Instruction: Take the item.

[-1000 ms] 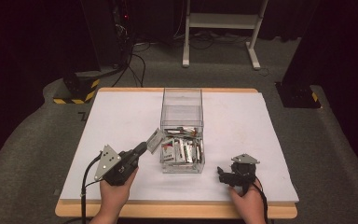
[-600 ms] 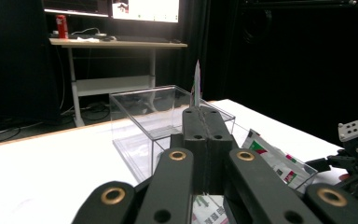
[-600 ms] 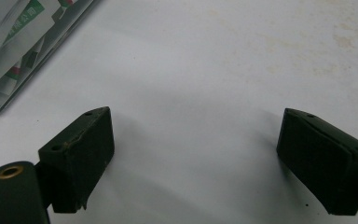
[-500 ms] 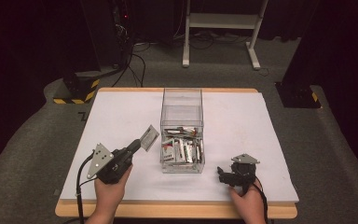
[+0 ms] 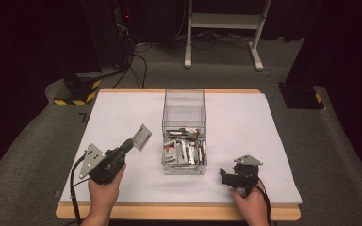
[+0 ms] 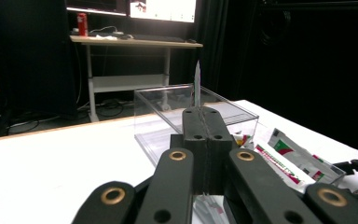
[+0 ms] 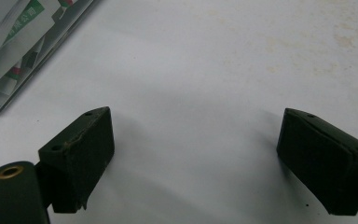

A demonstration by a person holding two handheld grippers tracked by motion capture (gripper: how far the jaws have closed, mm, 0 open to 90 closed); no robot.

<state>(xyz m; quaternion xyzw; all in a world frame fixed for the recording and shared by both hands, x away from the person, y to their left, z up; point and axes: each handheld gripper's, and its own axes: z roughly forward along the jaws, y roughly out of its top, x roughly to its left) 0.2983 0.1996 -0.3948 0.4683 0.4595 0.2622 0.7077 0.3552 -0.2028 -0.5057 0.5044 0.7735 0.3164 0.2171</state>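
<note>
Left gripper point(image 5: 131, 143) raised over the white table point(image 5: 264, 122), jaws pressed together on a small packet point(image 5: 142, 137). Packet pinched at its lower edge, sticking up past the jaw tips, just left of the clear box point(image 5: 184, 134) and outside it. More packets point(image 5: 185, 151) heaped in the near part of the box. Right gripper point(image 5: 226, 176) down near the table's near edge, right of the box, jaws spread wide with bare table between them.

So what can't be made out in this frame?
- Print on the packet in the left gripper: too small in the high view, edge-on in the left gripper view.
- Packets in the clear box: overlapping, uncountable.
- Right gripper jaws: tiny in the high view.
</note>
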